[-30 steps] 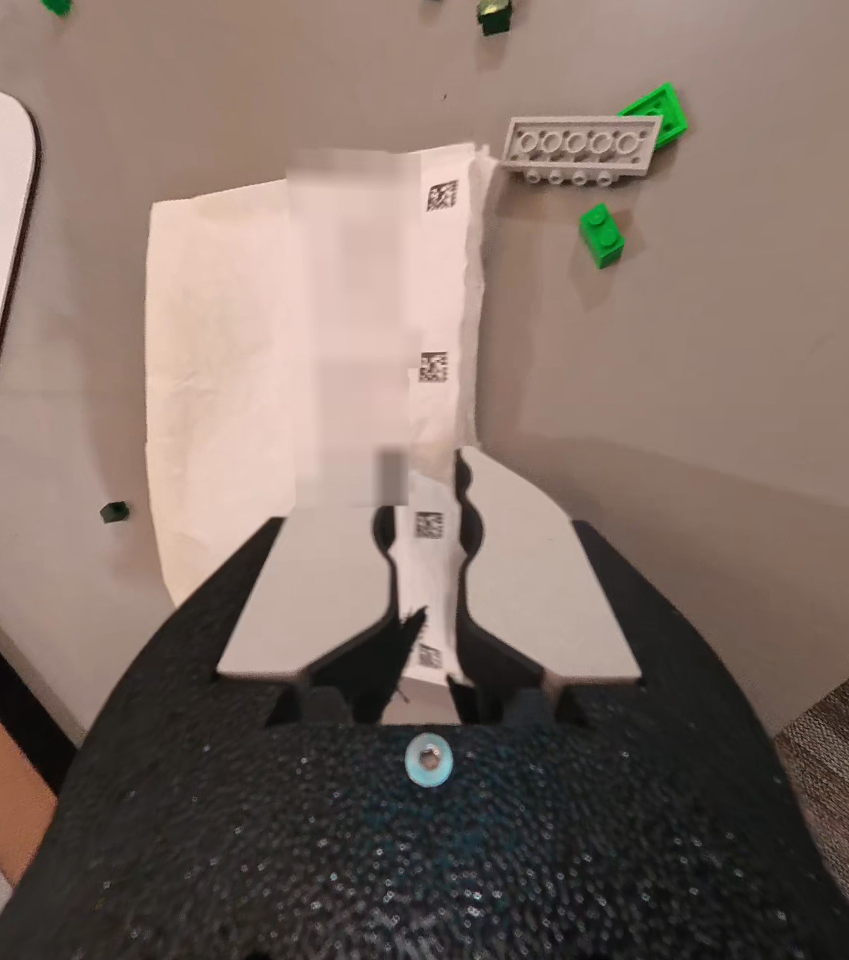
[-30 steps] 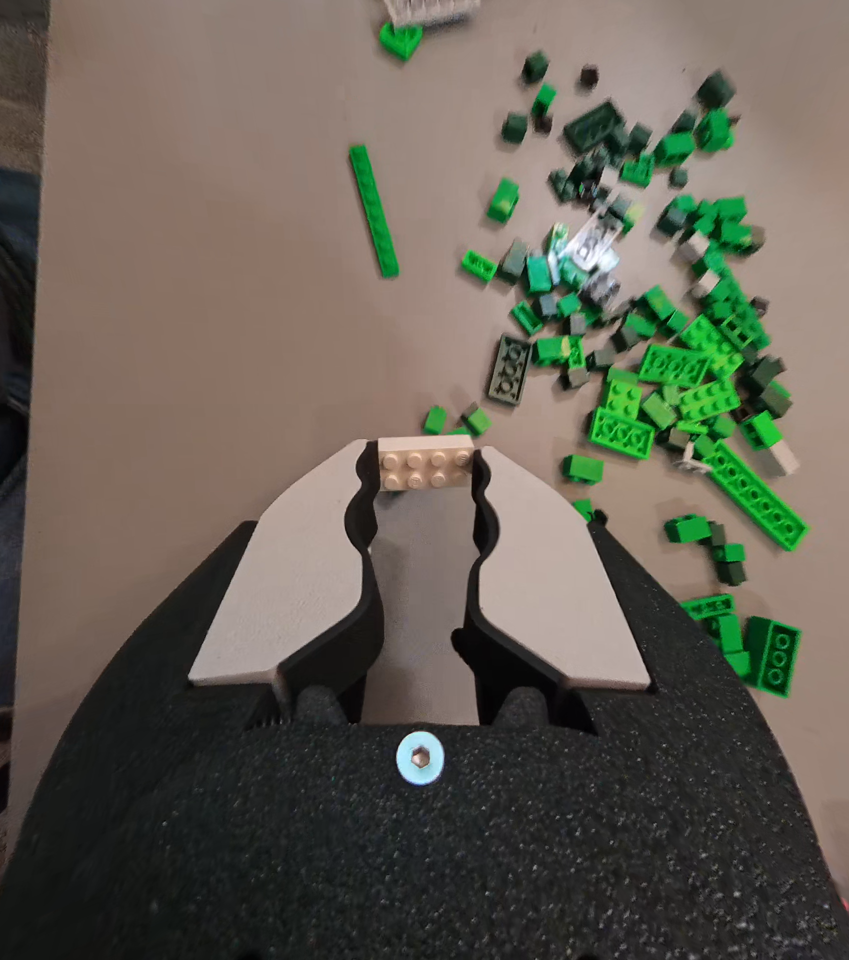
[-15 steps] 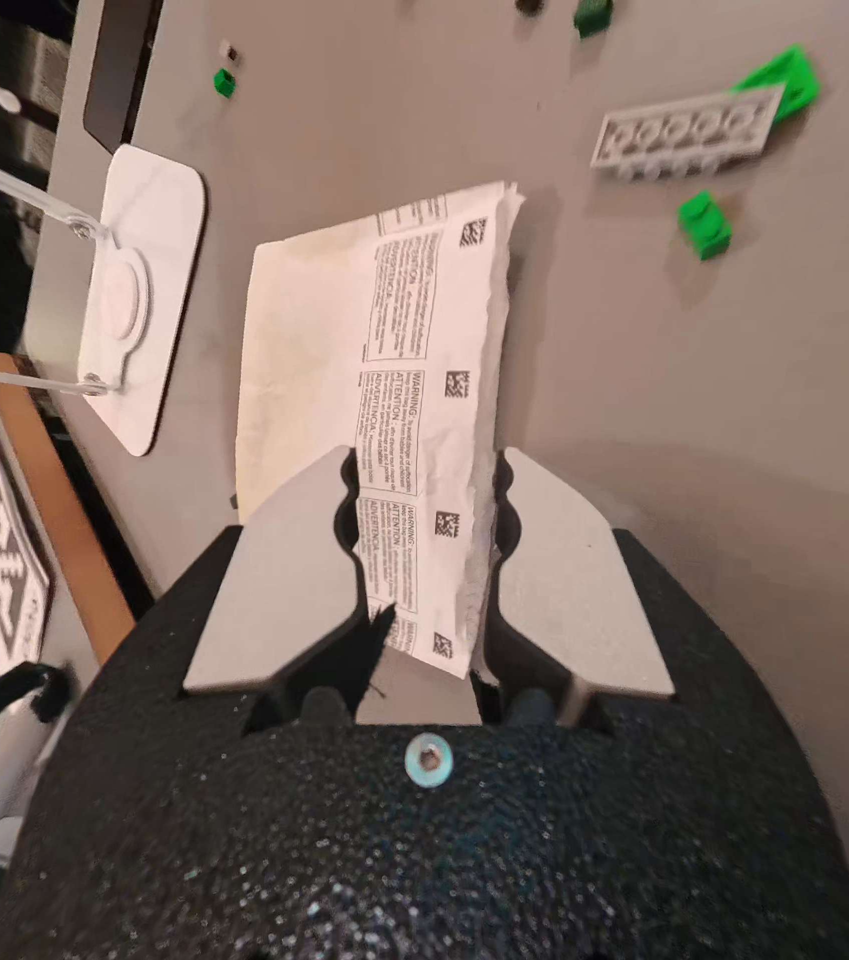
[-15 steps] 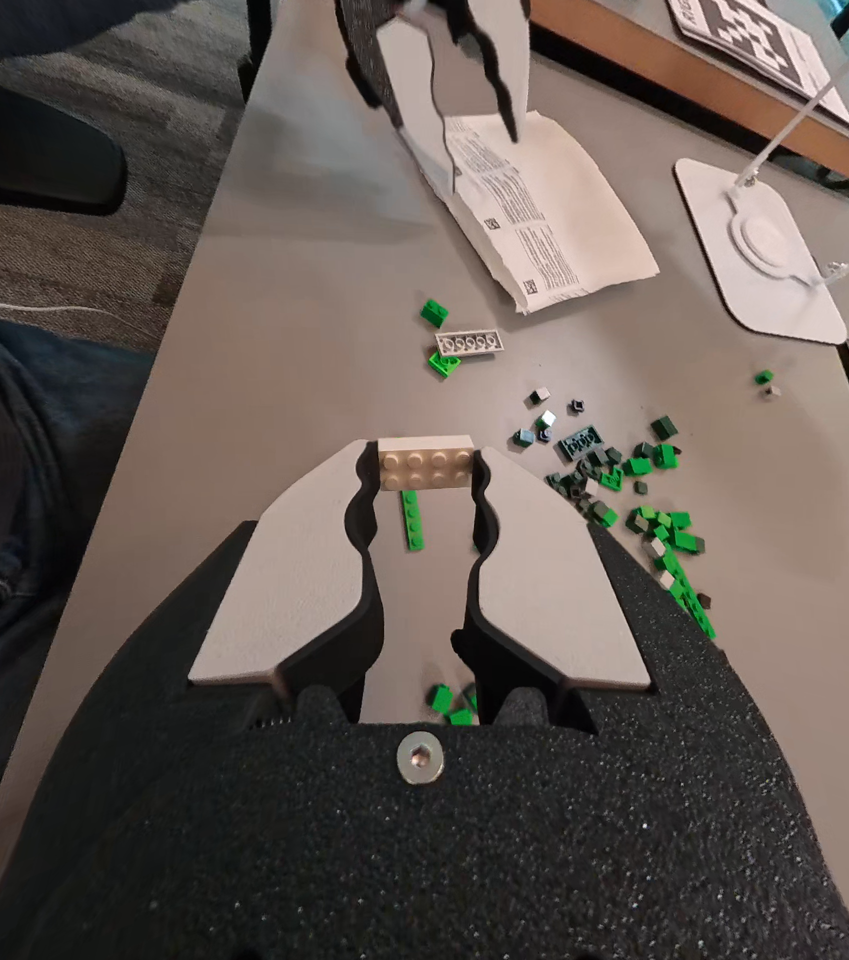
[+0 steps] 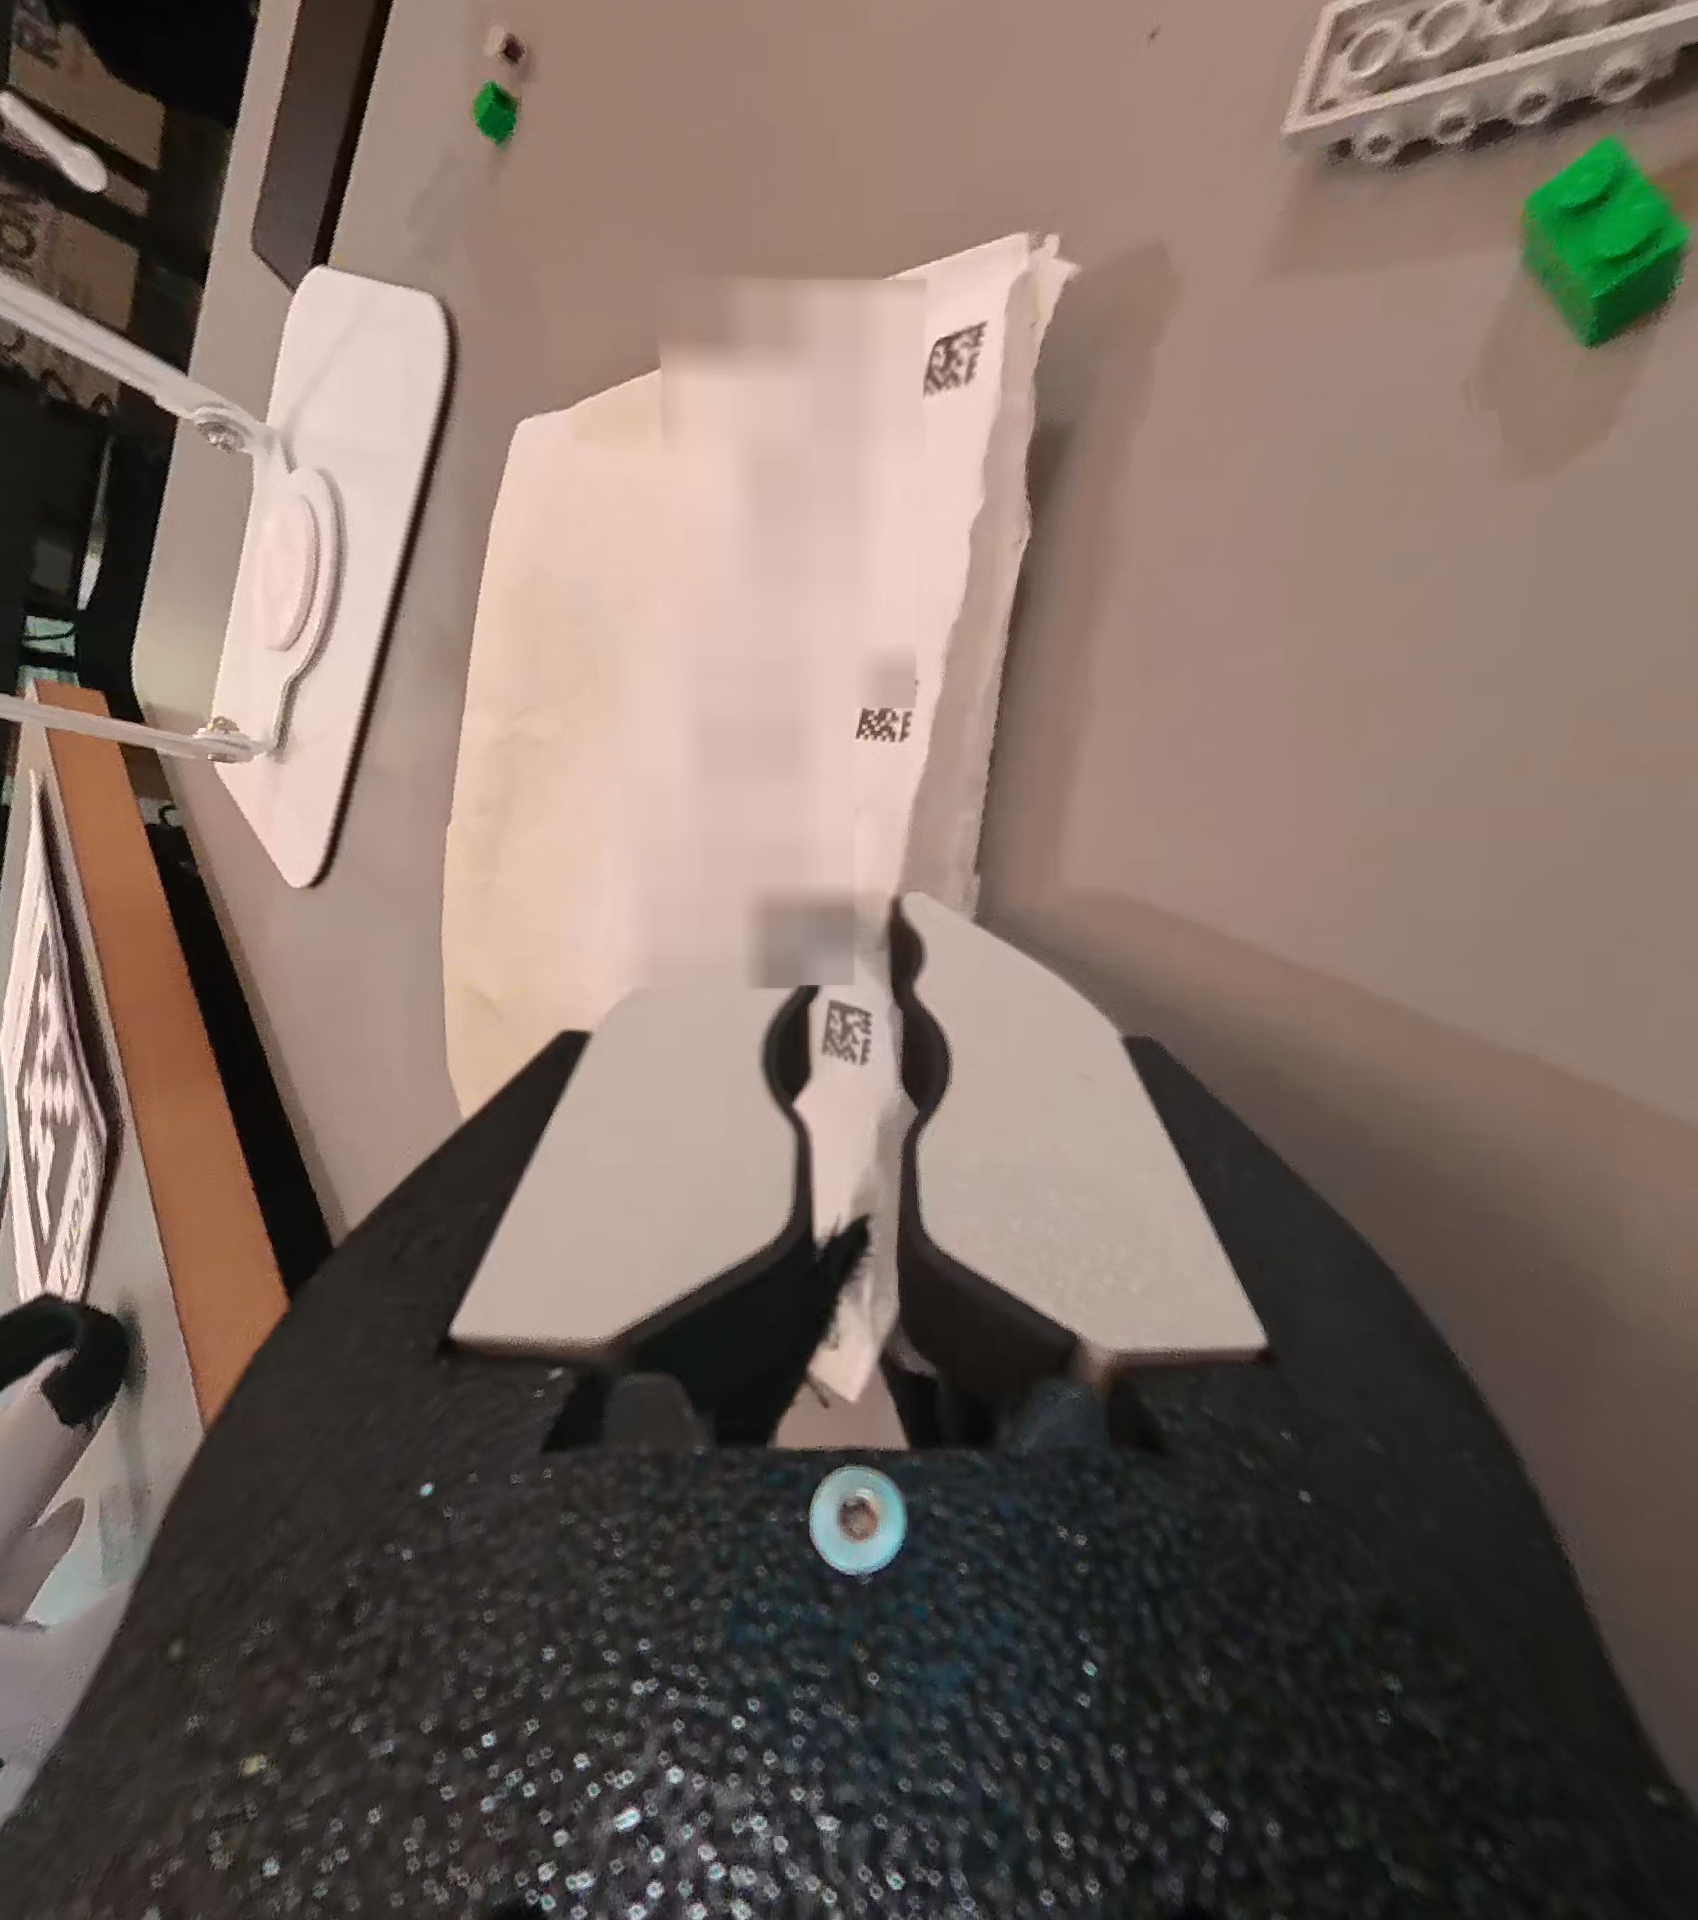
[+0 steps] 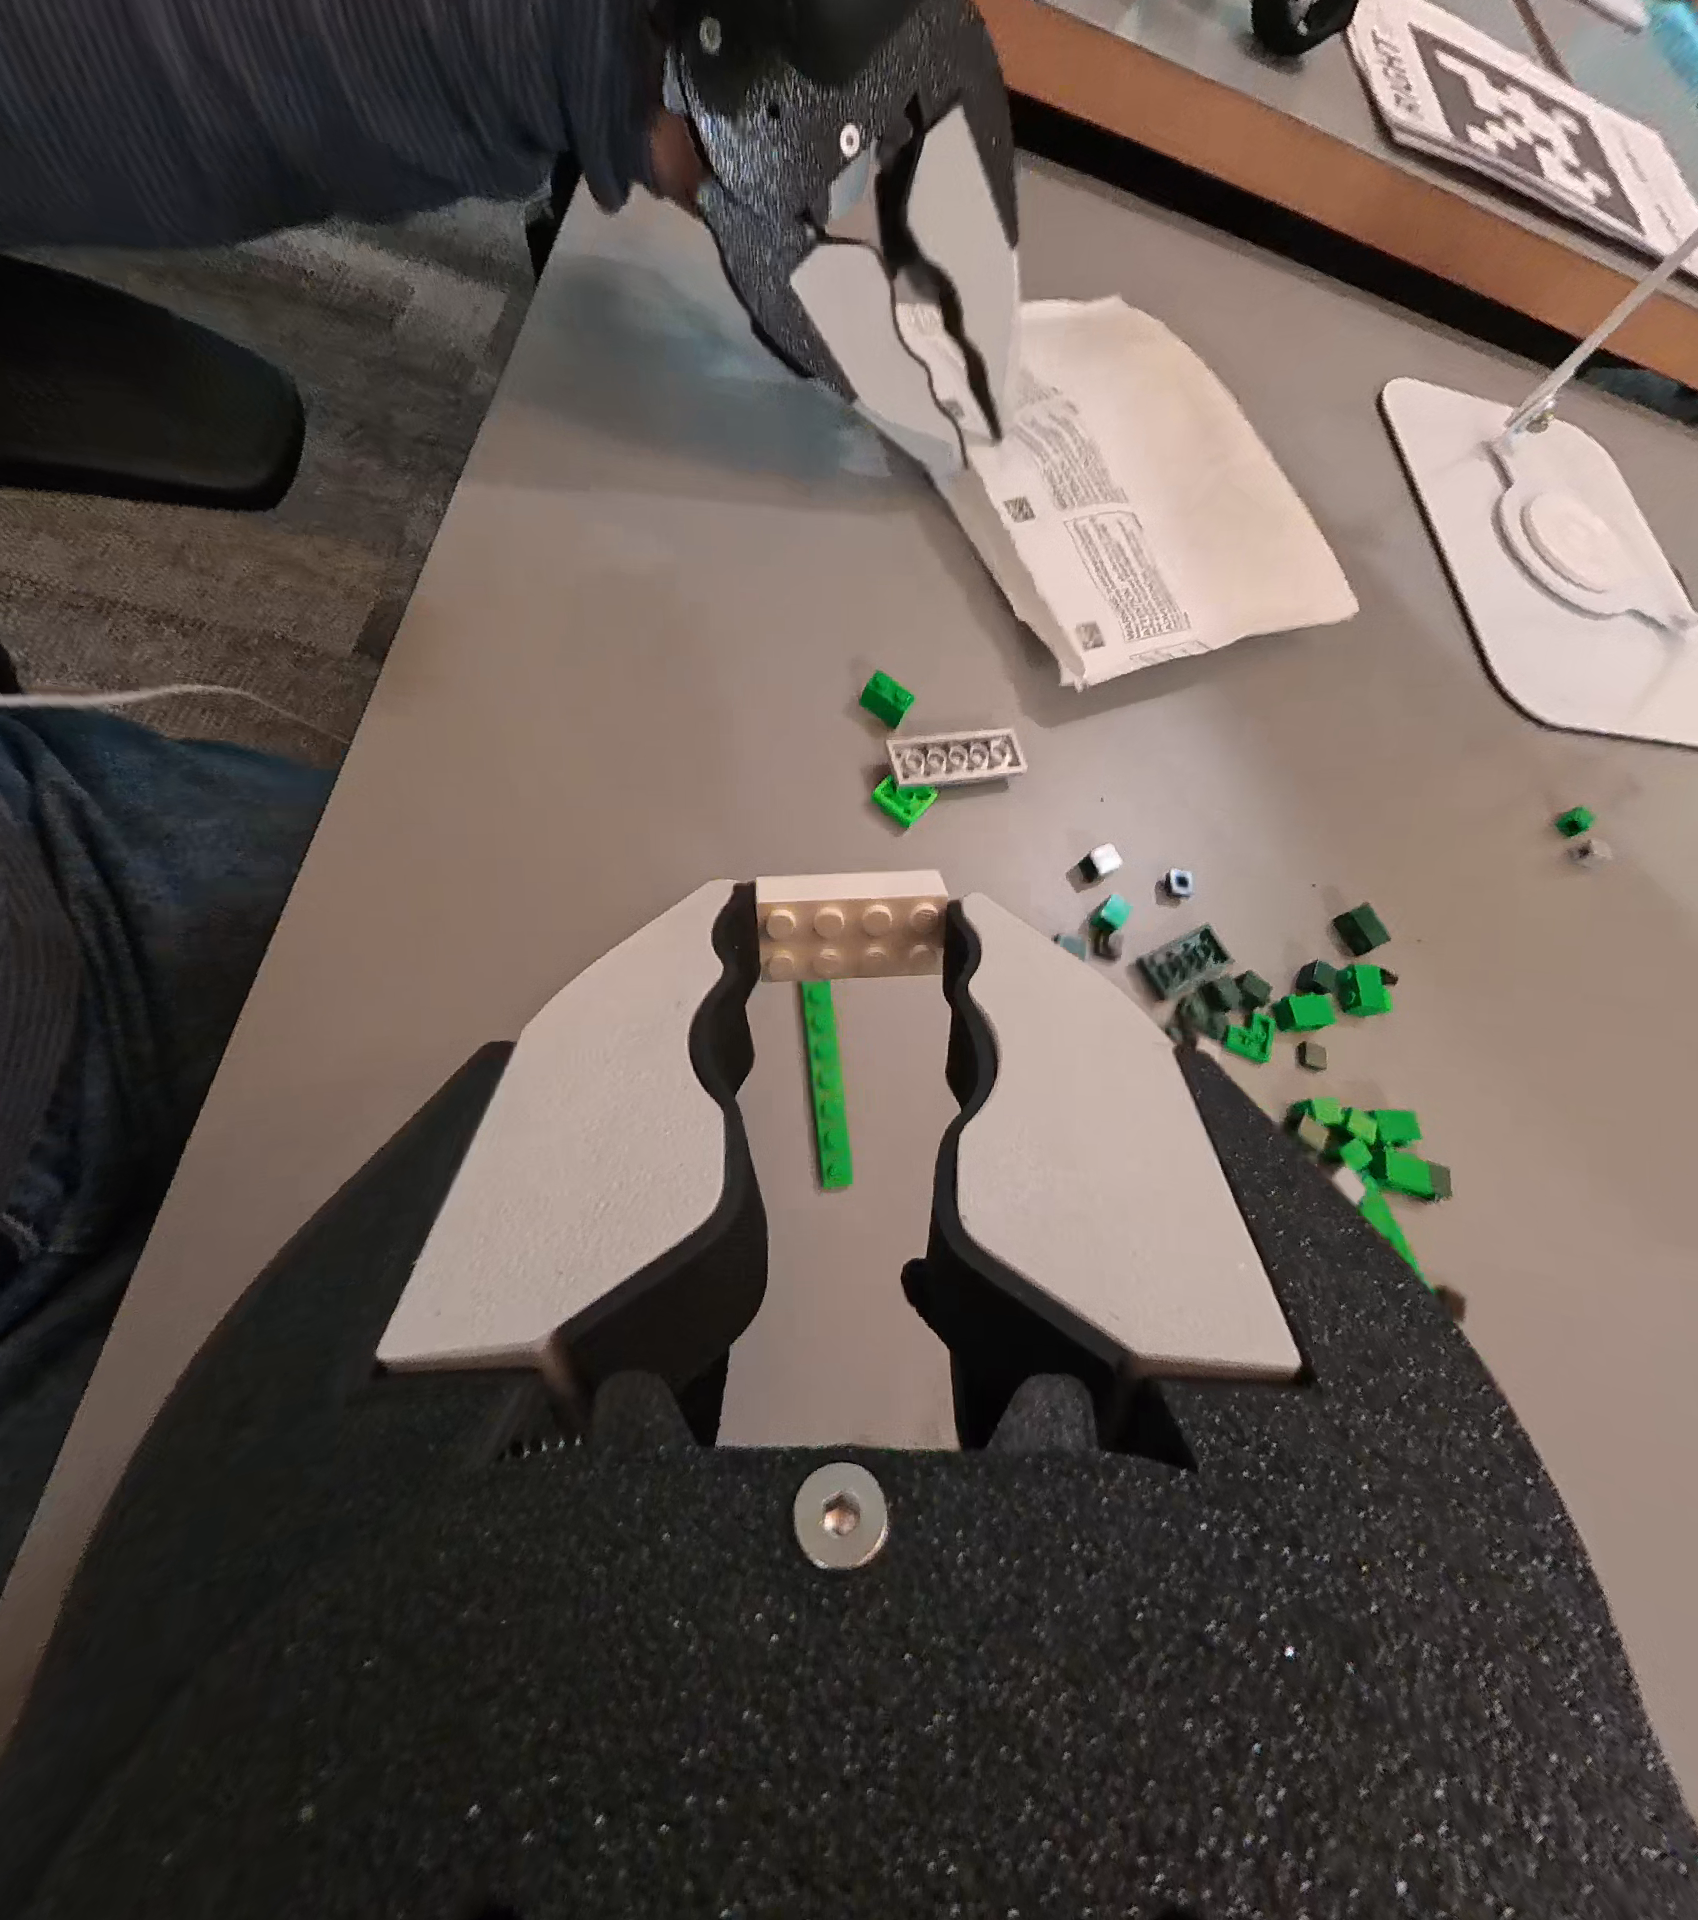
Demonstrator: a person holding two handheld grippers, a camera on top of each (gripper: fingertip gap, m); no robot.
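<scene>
L claw (image 5: 850, 997) pinches paper bag (image 5: 616, 665); R claw (image 6: 850, 914) grips tan brick (image 6: 850, 935) (R view only)

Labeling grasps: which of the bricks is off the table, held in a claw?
The tan two-by-four brick, clamped studs-up between the right claw's tips. The grey plate and green bricks lie loose on the table.

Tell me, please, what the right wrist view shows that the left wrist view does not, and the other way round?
Only the right wrist view shows the right gripper shut on a tan brick, a long green plate on the table beneath it, and the scattered green pieces.

Only the left wrist view shows a black strap at its lower left.

Both show the left gripper shut on the white paper bag, the grey plate beside a small green brick, the white stand base and the grey table.
</scene>
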